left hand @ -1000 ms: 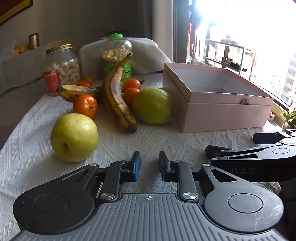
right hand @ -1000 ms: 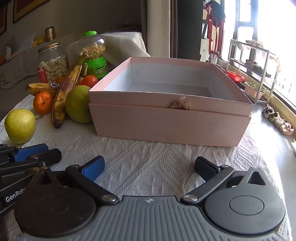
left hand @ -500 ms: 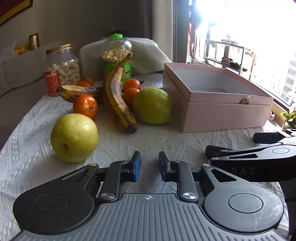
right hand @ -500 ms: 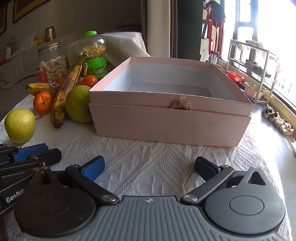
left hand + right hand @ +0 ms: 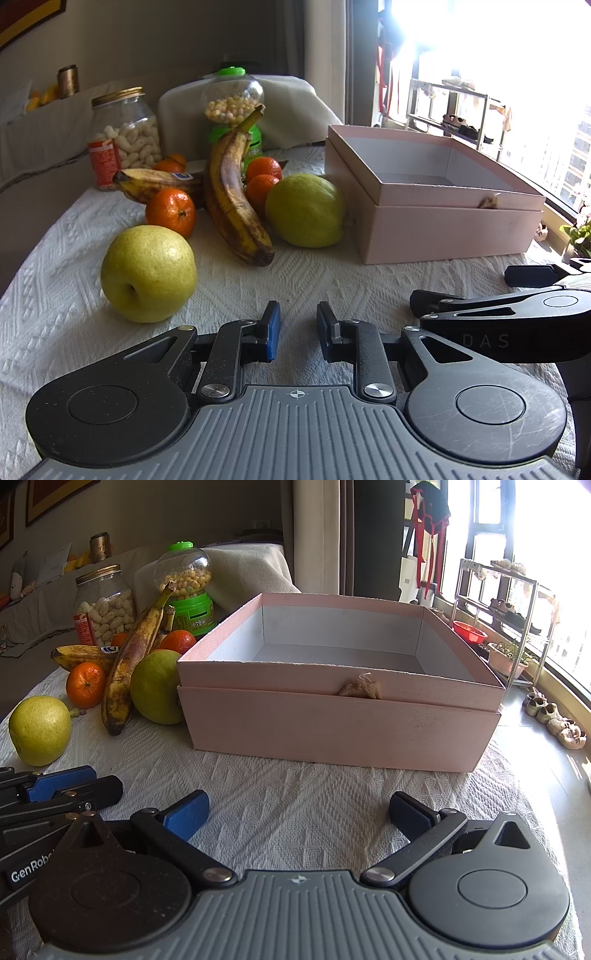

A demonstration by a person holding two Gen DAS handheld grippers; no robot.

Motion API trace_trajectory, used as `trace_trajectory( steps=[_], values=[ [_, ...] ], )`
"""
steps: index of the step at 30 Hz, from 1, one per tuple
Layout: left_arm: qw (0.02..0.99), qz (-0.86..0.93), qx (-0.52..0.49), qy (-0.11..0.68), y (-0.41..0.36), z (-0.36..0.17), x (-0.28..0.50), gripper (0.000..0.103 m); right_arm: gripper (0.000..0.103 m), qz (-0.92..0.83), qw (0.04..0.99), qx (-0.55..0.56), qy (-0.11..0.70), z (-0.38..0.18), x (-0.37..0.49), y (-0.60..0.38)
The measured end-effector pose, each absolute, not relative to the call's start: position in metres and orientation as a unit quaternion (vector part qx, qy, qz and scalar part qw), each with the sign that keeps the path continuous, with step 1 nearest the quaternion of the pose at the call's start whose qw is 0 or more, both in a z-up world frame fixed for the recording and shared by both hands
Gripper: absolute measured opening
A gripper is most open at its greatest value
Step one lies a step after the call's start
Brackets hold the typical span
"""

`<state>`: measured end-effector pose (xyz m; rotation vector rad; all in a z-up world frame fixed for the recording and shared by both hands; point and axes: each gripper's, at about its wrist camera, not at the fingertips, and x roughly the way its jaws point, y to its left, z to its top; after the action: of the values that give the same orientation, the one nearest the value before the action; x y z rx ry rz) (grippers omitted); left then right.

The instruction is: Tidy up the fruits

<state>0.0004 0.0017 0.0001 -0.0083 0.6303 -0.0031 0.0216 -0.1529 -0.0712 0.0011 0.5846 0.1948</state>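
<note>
- Fruit sits ahead and to the left of our left gripper [image 5: 297, 330], all of it on the white cloth [image 5: 332, 280], none yet in the pink box [image 5: 340, 716]
- Left gripper: narrow gap between the pads, grasping nothing. Right gripper [image 5: 297, 814]: spread wide, released, facing the box front
- Nearest piece is the yellow pear [image 5: 147, 273], just ahead-left of our left gripper; we judge the left hand the closer one
- Long banana [image 5: 231, 195] points away from us, leaning on the green pear [image 5: 304, 210], which touches the box wall
- Open cloth lies between grippers and fruit; table edge near on the left
</note>
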Motion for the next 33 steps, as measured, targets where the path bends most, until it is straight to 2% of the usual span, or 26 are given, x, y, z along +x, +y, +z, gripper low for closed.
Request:
trace_trajectory(
  steps=[33],
  values=[
    [0.951,-0.003,-0.007,0.309,0.0032,0.0011,0.0008,0.025,0.103,0.096,0.953,0.0,0.288,-0.0721,0.0211,-0.1526]
  ],
)
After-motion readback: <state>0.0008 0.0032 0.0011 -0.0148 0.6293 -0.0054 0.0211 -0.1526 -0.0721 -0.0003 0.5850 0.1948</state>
